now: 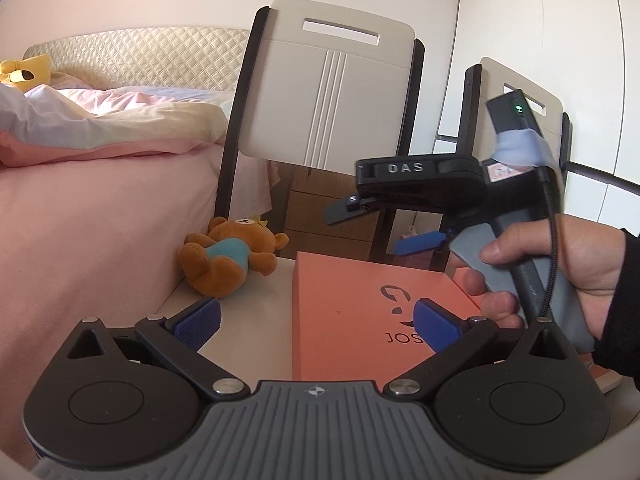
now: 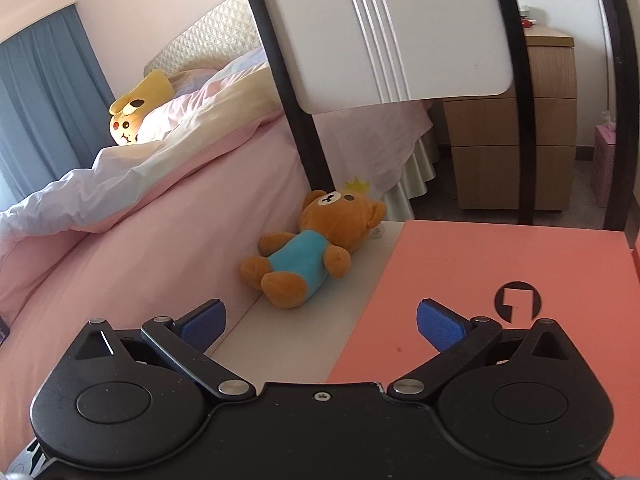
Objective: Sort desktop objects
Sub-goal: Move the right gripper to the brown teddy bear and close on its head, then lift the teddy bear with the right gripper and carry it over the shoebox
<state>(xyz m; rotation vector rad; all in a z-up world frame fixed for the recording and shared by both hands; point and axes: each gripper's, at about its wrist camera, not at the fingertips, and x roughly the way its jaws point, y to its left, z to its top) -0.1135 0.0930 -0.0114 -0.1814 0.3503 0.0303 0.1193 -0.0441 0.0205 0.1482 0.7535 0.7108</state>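
Observation:
A brown plush bear (image 1: 230, 258) in a teal shirt lies on its back on the white desk (image 1: 256, 320), at the far left corner beside the bed. A flat coral box (image 1: 384, 316) with a dark logo covers the desk's right part. My left gripper (image 1: 318, 326) hovers open and empty over the box's left edge. In the right wrist view the bear (image 2: 308, 254) lies ahead and the coral box (image 2: 472, 296) sits to the right. My right gripper (image 2: 322, 326) is open with nothing between its blue pads, and a hand holds it, right gripper (image 1: 380, 226), above the box's far end.
A bed with pink sheets (image 1: 100, 220) borders the desk on the left, with a yellow plush (image 2: 132, 114) on it. Two white chairs (image 1: 324, 88) with dark frames stand behind the desk. A wooden drawer unit (image 2: 512, 132) is further back.

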